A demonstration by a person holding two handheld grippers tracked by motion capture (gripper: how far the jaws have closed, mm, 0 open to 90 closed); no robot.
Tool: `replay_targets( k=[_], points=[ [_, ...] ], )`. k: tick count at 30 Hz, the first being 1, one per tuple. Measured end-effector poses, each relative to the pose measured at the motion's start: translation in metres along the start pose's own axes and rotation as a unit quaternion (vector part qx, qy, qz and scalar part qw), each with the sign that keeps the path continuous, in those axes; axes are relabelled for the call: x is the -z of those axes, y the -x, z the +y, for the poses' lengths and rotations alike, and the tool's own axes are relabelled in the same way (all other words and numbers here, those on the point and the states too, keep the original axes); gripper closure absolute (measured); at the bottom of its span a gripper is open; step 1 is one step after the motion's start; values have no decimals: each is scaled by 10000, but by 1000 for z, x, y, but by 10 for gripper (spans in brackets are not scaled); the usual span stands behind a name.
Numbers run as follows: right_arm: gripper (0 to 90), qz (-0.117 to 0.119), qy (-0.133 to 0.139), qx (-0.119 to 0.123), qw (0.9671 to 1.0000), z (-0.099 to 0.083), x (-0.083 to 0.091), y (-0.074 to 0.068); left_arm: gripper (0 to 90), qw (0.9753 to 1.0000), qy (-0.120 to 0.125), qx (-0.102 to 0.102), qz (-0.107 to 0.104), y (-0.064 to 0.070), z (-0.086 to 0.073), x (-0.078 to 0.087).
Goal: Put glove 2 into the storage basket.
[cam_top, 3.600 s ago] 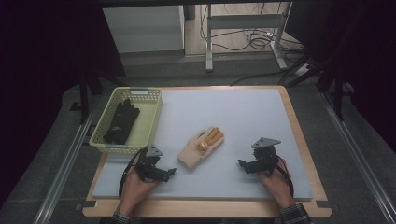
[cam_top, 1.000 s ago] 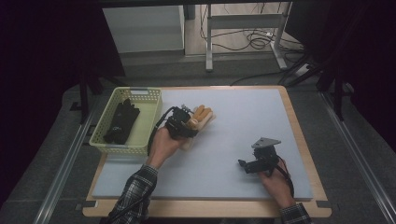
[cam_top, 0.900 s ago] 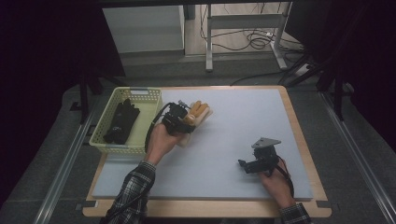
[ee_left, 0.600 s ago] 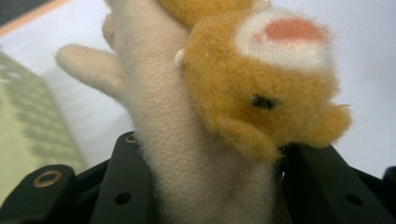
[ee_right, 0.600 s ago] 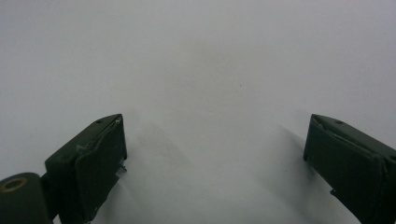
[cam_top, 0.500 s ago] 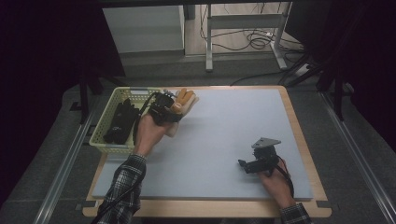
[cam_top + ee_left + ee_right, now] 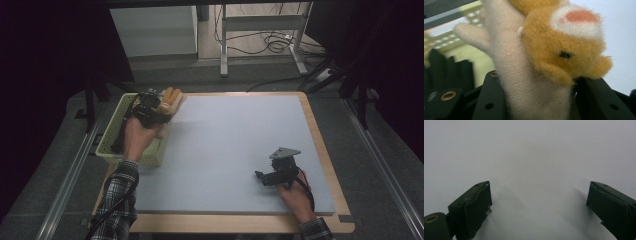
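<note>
We hold the soft glove (image 7: 171,97) tight in our left gripper (image 7: 150,106) over the basket (image 7: 111,136) rim at ten o'clock, our right gripper (image 7: 270,176) wide and empty, and letting go early could drop it outside.

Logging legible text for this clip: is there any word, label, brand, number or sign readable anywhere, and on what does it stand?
None can be read. The plush glove in the left gripper carries no tag or print, nor do the green basket, the dark gloves inside it, the right gripper or the table mat.
</note>
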State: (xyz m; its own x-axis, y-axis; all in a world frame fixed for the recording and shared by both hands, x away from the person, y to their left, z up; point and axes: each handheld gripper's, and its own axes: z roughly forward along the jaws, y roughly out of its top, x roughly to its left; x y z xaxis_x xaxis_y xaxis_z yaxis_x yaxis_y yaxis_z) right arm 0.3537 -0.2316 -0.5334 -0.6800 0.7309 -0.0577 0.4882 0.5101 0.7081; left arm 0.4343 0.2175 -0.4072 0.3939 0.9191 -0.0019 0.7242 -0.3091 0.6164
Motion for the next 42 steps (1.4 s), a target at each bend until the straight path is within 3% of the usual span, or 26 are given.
replay_targets(
  k=[6, 11, 18, 24, 32, 34, 36, 39, 42],
  points=[
    [57, 2, 0, -2, 10000, 0, 0, 0, 570, 9992, -41, 349, 206, -29, -11, 4],
    [56, 2, -1, -2, 10000, 0, 0, 0, 569, 9977, -115, 606, 289, -46, -21, -6],
    [57, 1, 1, -1, 10000, 0, 0, 0, 563, 9962, -447, 679, 326, -52, -31, -35],
    [56, 2, 3, -3, 10000, 0, 0, 0, 563, 9931, -915, 613, 396, -53, -35, -61],
    [57, 2, -6, 2, 10000, 0, 0, 0, 549, 9905, -1228, 604, 138, -48, -35, -84],
    [57, 1, -5, 3, 10000, 0, 0, 0, 520, 9876, -1404, 705, 27, -48, -36, -90],
    [57, 2, -4, 4, 10000, 0, 0, 0, 436, 9837, -1590, 835, -57, -50, -37, -94],
    [57, 3, -4, 2, 10000, 0, 0, 0, 285, 9831, -1552, 967, 81, -56, -42, -93],
    [57, 2, -6, 3, 10000, 0, 0, 0, 170, 9845, -1348, 1112, -172, -60, -44, -86]
  ],
)
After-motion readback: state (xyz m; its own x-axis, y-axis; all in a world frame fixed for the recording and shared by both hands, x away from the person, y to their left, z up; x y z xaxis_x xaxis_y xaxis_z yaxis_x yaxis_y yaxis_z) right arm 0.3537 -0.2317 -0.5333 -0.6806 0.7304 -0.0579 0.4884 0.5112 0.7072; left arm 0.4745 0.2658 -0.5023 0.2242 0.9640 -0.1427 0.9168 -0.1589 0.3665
